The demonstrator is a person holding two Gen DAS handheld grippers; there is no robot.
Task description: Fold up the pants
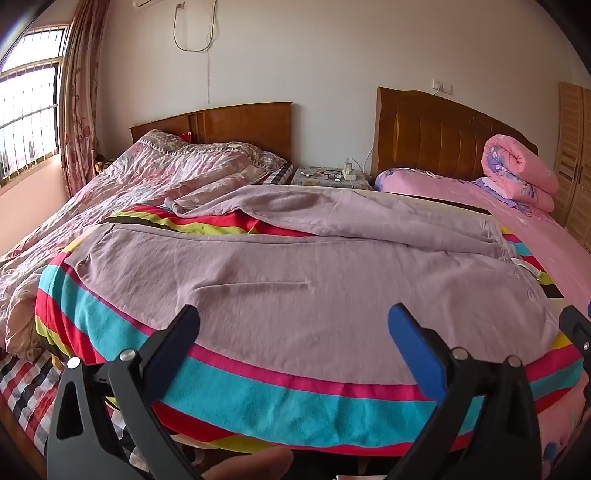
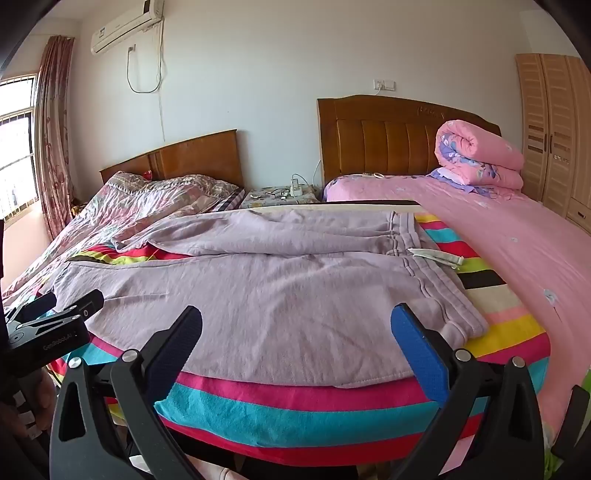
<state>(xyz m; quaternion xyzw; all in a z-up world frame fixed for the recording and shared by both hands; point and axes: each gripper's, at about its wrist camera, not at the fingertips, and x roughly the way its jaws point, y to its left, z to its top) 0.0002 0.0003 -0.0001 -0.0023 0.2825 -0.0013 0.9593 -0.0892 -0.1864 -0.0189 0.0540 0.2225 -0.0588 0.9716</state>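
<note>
Striped in red, turquoise, yellow and magenta, the fleece blanket [image 1: 229,384] is covering the work surface, and the lilac cotton pants [image 2: 280,295] are lying spread flat on top of it, waistband toward the pink side, legs running off toward the window side. One leg is lying folded over behind the other, with stripes showing between them. A white drawstring [image 2: 437,257] is trailing off the waistband onto the stripes.

Behind the blanket, a small nightstand with a floral cover [image 1: 328,175] is sitting between two wooden headboards [image 2: 384,136], a white power strip and cables on top. To the window side of the blanket, a crumpled patterned quilt [image 1: 147,177] is sprawling over one bed; to the other side, a pink sheet [image 2: 517,240] is stretching away with a rolled pink duvet [image 2: 480,155] resting at its head. A pale slatted wardrobe [image 2: 554,125] is standing beyond that, and a white air conditioner [image 2: 125,26] is hanging high on the wall.

Down front, the left gripper [image 1: 293,317] is hovering at the blanket's near edge, blue-padded fingers spread wide, gripping nothing. The right gripper [image 2: 297,319] is doing the same nearer the waistband, fingers wide apart, clear of the fabric as far as the view shows.
</note>
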